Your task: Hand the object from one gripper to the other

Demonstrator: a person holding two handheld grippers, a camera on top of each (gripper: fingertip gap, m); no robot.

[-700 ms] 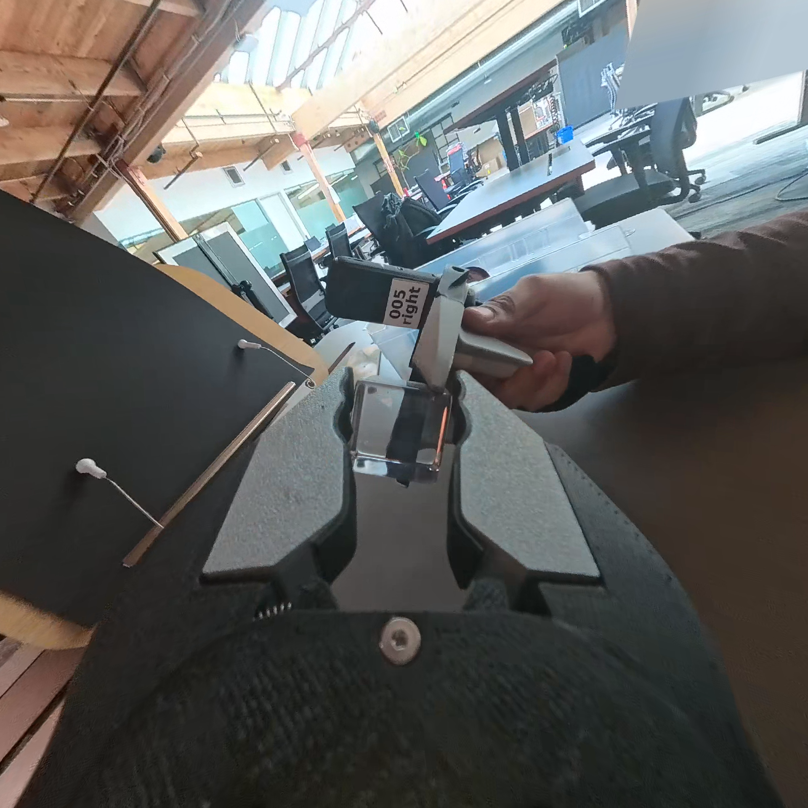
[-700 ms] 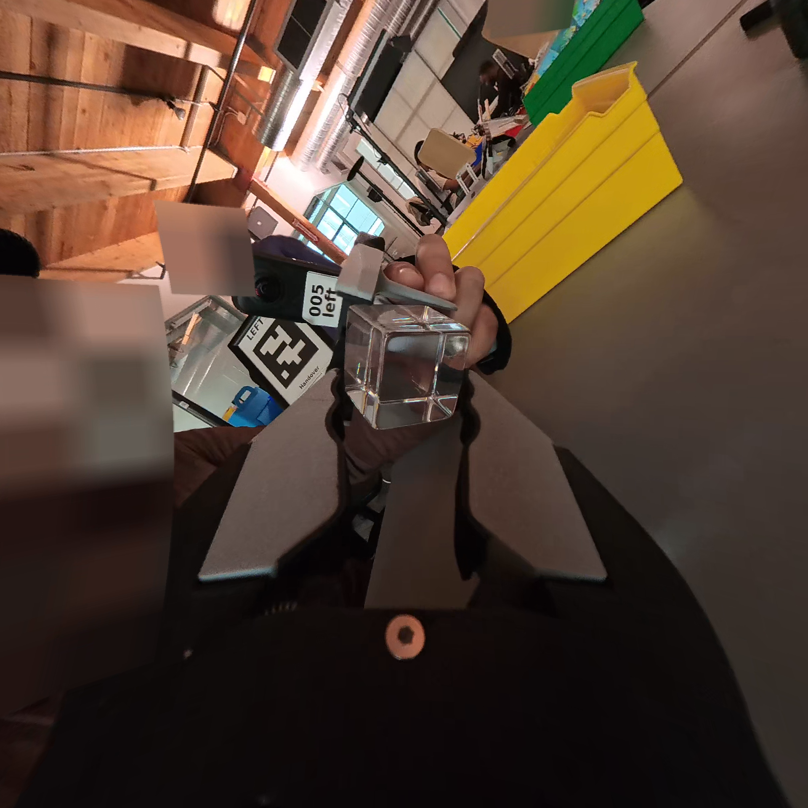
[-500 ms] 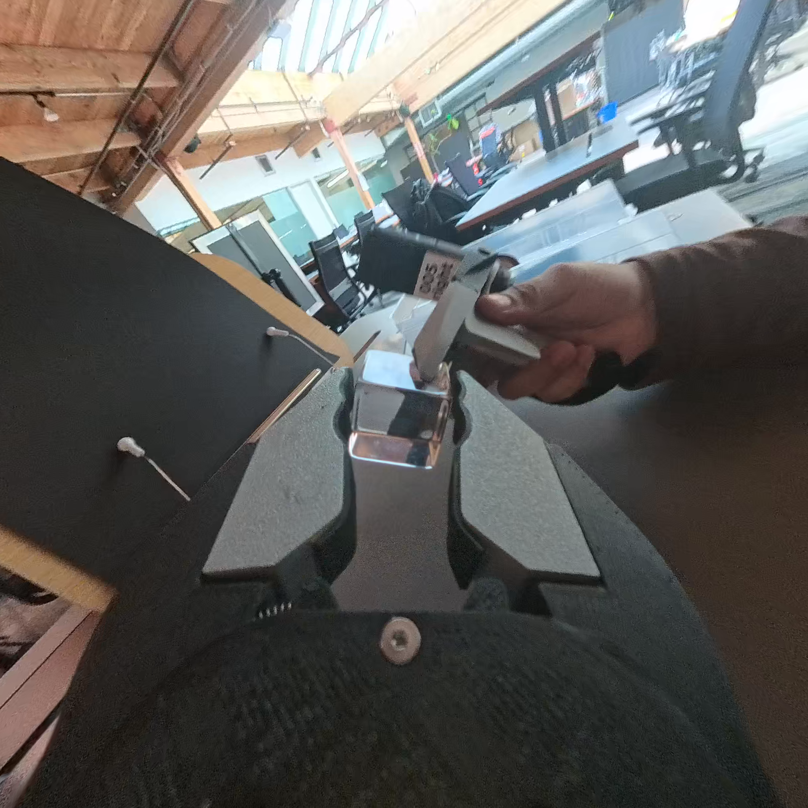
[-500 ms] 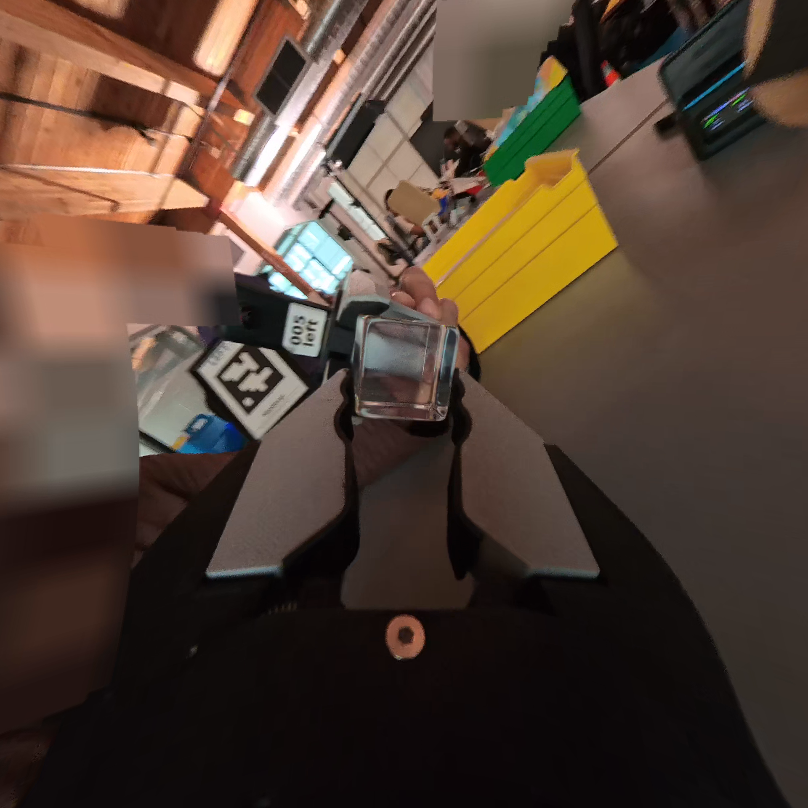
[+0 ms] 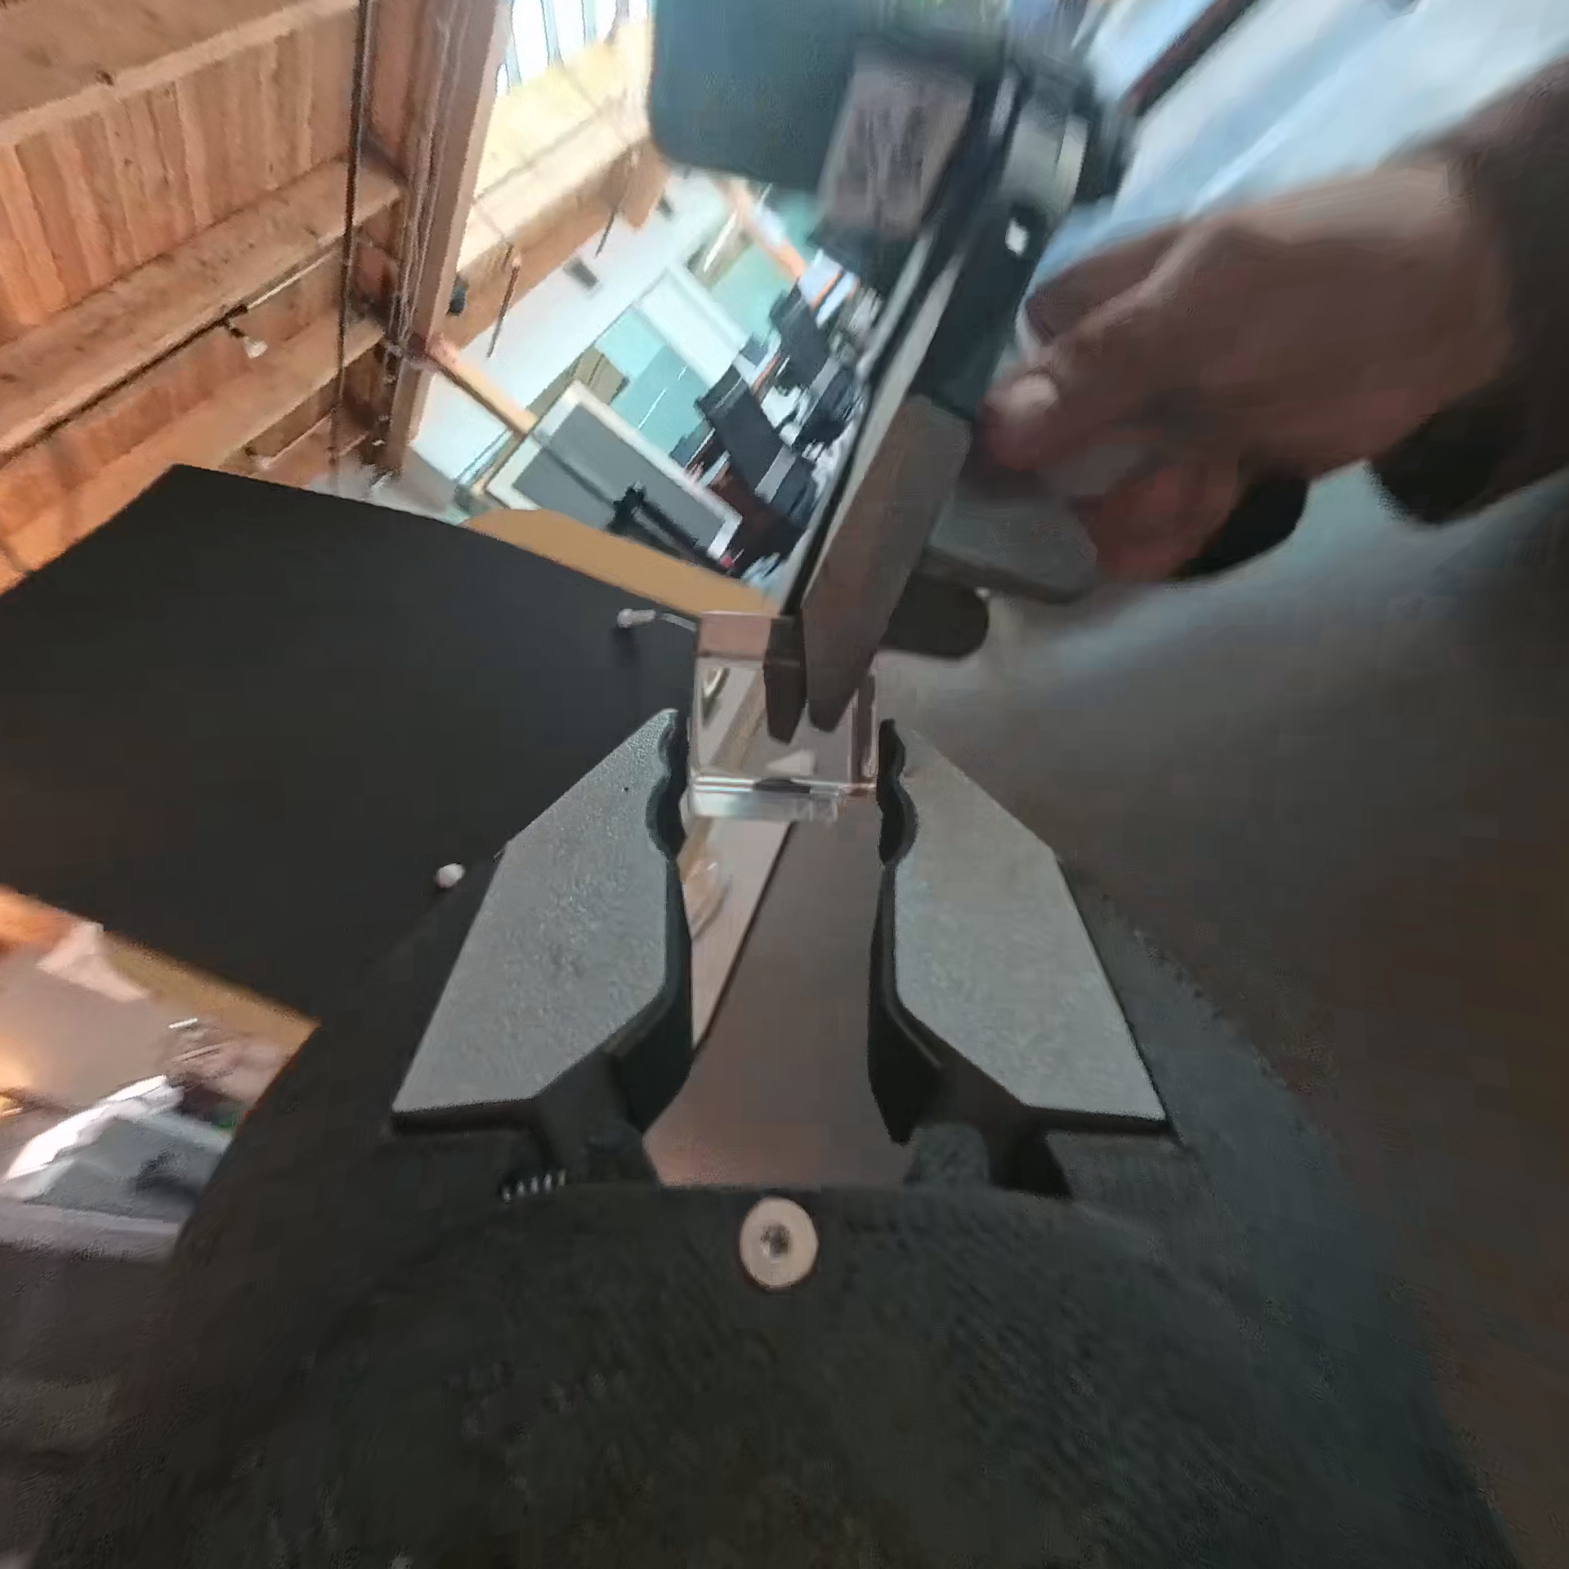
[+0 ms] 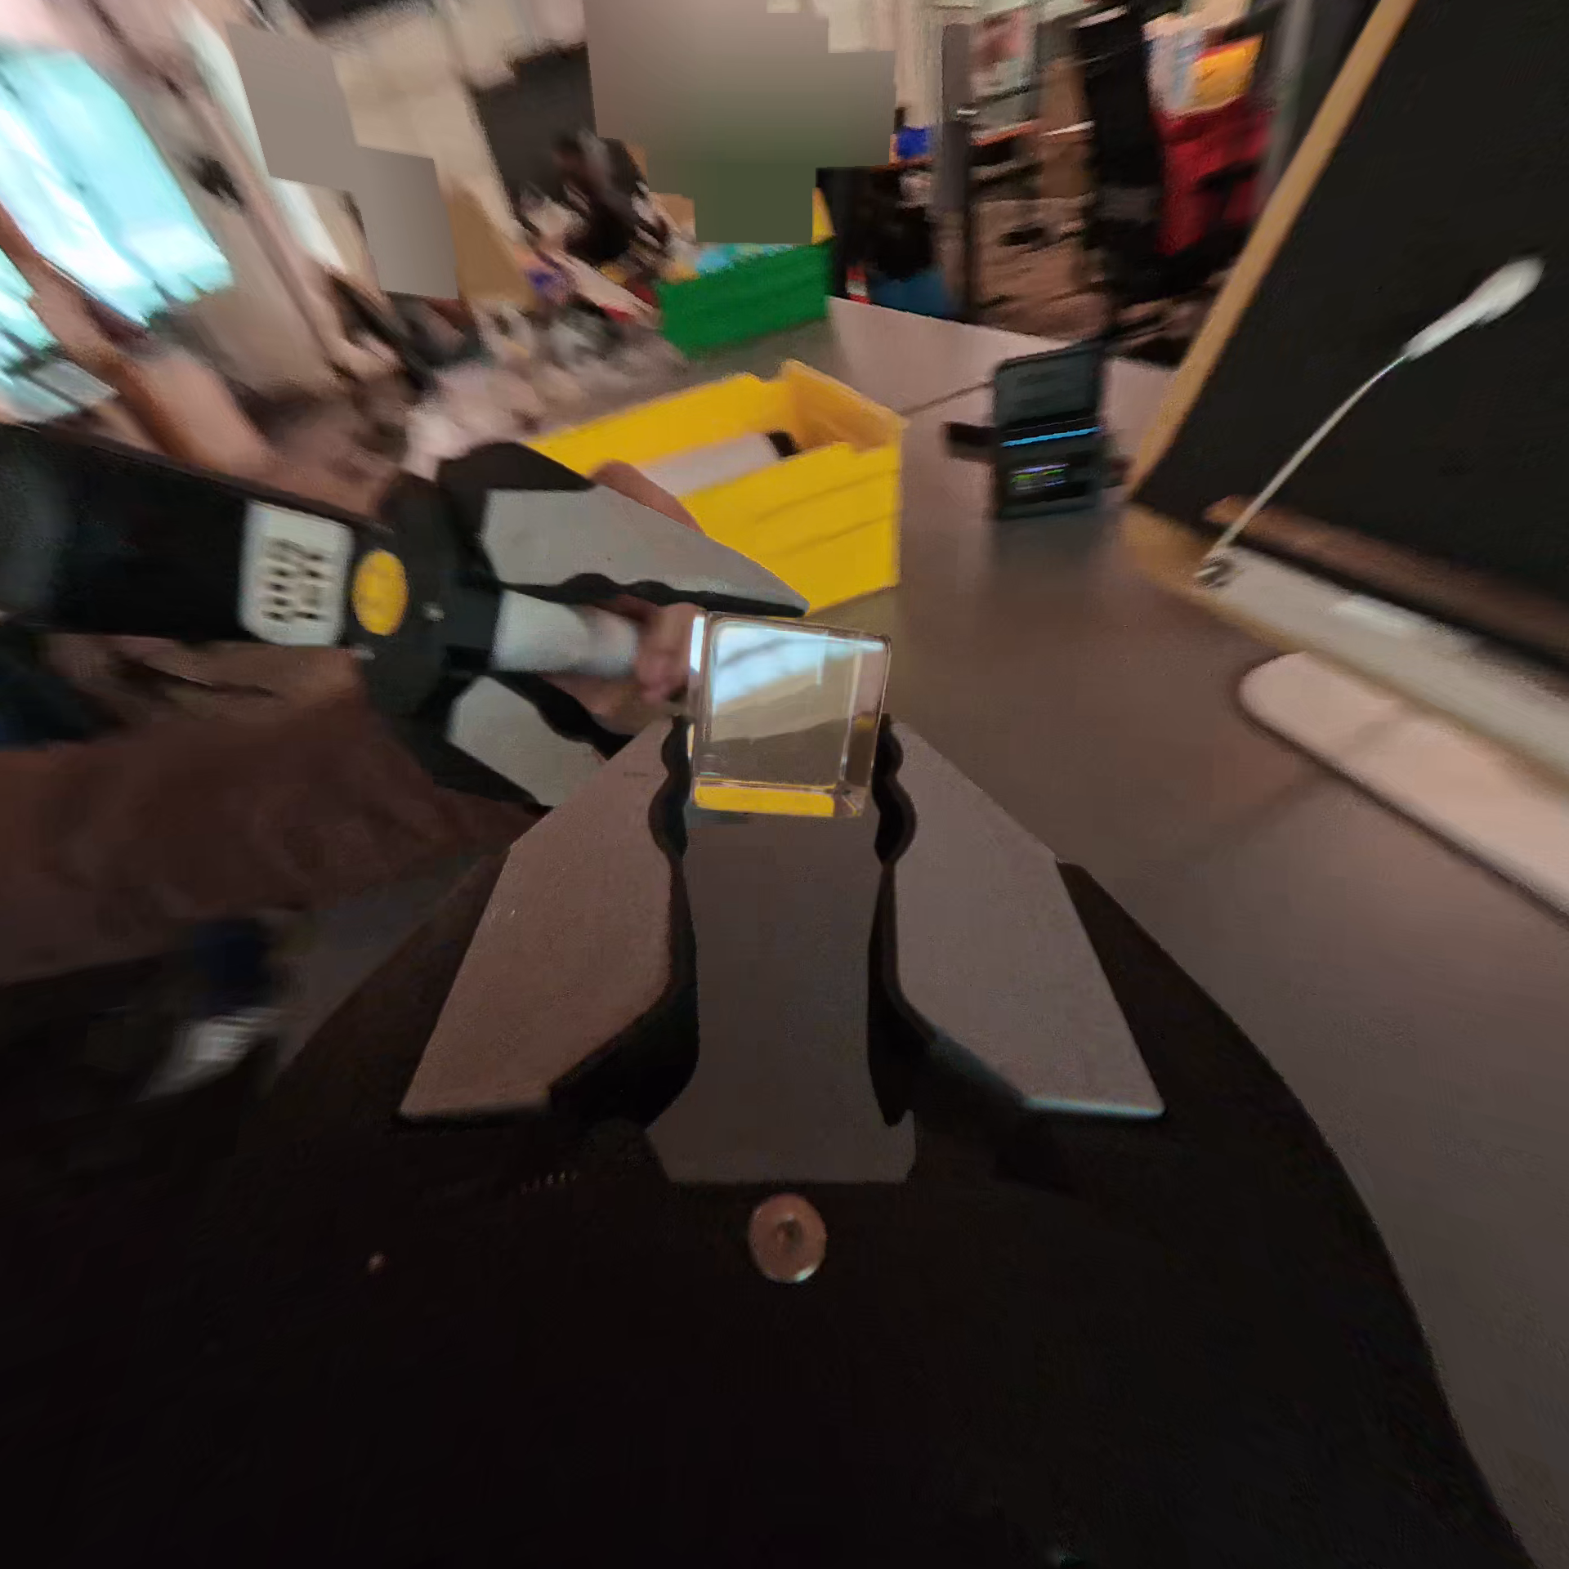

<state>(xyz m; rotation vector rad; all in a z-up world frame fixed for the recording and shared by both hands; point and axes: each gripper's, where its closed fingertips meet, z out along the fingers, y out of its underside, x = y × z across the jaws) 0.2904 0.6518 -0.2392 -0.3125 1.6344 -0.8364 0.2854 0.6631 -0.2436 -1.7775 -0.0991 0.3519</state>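
- Left tongs (image 5: 781, 764): I see both grey fingertips tight against the sides of the clear glass cube (image 5: 747, 768), clamped on its near end.
- Right tongs (image 6: 781, 756): in my right wrist view they're clamped on the same clear glass cube (image 6: 790, 713), one fingertip pressed to each side.
- So the cube hangs in the air above the dark grey table (image 6: 1104, 722), gripped by both tongs at once.
- From the left camera, the right tongs come down from above, and a bare hand (image 5: 1273, 340) is squeezing their handle.
- From the right camera, the left tongs reach in from the left, the upper finger (image 6: 637, 552) lying along the cube's top edge.
- Behind the cube, a yellow plastic bin (image 6: 815, 518) sits on the table, with a green plastic crate (image 6: 739, 301) farther back.
- A black board with a wooden edge (image 5: 255, 679) stands off to one side.
- Both views are motion-blurred.
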